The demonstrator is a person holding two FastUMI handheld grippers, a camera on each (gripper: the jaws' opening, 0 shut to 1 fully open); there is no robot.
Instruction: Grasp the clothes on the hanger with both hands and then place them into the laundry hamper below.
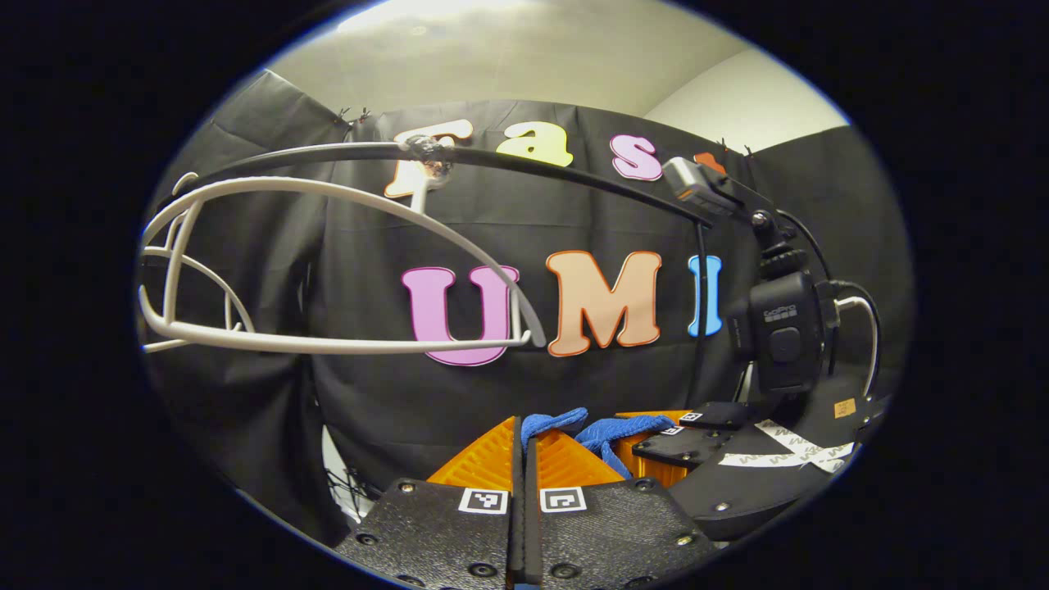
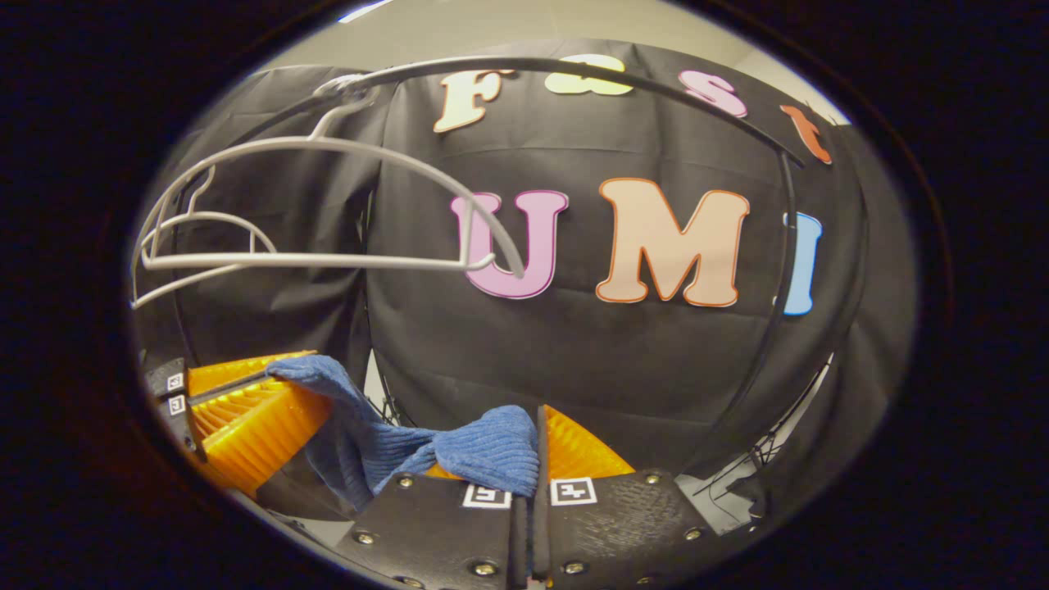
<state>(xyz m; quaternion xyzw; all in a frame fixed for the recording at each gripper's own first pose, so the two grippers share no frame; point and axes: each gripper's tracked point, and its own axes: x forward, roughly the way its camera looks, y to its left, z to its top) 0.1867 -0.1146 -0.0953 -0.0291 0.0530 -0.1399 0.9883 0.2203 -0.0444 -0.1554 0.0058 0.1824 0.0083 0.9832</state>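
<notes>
Right gripper view: both grippers, right gripper [image 2: 524,459] and left gripper [image 2: 246,393], closed on the blue cloth [image 2: 393,451] stretched between them, below the bare hanger [image 2: 328,205]; hamper presumably underneath.

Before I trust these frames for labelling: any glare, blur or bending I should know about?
Left gripper view: sharp and evenly lit, though the fisheye bows the white hanger and the black rail; a bright patch on the ceiling. Right gripper view: dimmer toward the edges, the same bowing, and the blue cloth stays crisp.
</notes>
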